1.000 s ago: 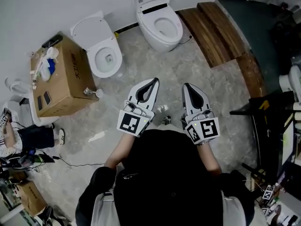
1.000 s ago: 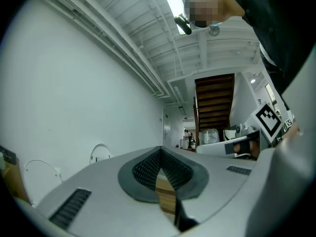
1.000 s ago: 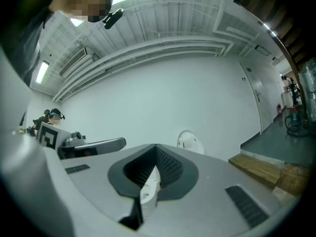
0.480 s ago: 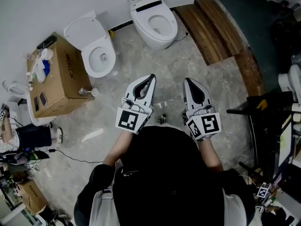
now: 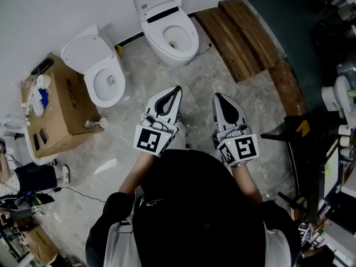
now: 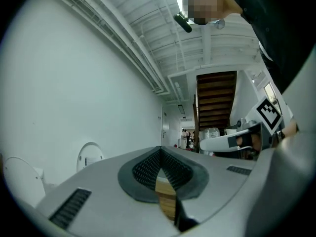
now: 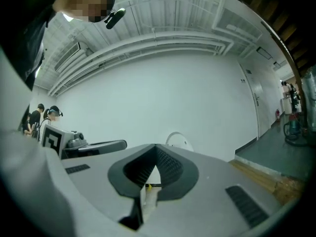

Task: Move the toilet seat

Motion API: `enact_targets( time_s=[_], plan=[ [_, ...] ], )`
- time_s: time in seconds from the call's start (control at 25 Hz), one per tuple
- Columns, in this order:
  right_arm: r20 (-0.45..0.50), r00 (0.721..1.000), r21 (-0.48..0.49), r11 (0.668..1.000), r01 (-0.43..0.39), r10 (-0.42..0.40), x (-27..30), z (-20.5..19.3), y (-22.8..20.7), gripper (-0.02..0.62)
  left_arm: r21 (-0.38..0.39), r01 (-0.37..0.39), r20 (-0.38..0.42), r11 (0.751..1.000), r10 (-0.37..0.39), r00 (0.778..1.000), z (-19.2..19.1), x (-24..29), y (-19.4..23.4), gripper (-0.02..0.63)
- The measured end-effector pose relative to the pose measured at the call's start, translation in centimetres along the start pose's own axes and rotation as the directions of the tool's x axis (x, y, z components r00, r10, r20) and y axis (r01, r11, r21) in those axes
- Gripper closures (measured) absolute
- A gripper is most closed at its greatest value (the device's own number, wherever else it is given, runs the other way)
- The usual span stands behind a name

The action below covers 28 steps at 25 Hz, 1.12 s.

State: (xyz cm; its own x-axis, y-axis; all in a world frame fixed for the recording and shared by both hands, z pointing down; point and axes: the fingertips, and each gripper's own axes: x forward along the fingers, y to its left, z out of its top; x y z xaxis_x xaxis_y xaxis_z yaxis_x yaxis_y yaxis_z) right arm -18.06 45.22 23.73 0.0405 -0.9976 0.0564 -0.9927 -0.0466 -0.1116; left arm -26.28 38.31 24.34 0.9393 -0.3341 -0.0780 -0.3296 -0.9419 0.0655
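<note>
Grey stone floor (image 5: 245, 110) lies under both tools. The left gripper (image 5: 176, 91) and right gripper (image 5: 218, 98) are each pinched fully together on nothing, level and side by side. Ahead of their tips, against the wall, stands a toilet (image 5: 167, 54) with its toilet seat (image 5: 194, 38) down around the bowl. A second toilet (image 5: 105, 79) stands to the left, by a cardboard box (image 5: 61, 110). Both toilets sit lower in the head view than a second ago, so the person has been walking in, and the seat looks still out of reach
</note>
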Motion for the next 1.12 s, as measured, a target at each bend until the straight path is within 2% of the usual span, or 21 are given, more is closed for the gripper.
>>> enact_targets(
  time_s=[0.36,0.64,1.12],
  plan=[
    [-0.001,1.0,-0.038,0.999,-0.016,0.016,8.3,1.6,-4.2,0.583,-0.019,0.008,0.02,1.0,-0.008,1.0,-0.1,7.6,5.6,0.597],
    [0.005,0.999,-0.032,0.999,-0.034,0.034,14.0,2.0,-5.5,0.583,-0.016,0.009,0.038,1.0,-0.009,0.999,0.4,11.2,9.7,0.598],
    [-0.001,0.99,-0.009,0.99,-0.14,0.14,21.1,2.4,-6.3,0.583,-0.016,-0.089,0.044,0.996,0.09,0.995,0.6,13.7,14.1,0.597]
  ],
)
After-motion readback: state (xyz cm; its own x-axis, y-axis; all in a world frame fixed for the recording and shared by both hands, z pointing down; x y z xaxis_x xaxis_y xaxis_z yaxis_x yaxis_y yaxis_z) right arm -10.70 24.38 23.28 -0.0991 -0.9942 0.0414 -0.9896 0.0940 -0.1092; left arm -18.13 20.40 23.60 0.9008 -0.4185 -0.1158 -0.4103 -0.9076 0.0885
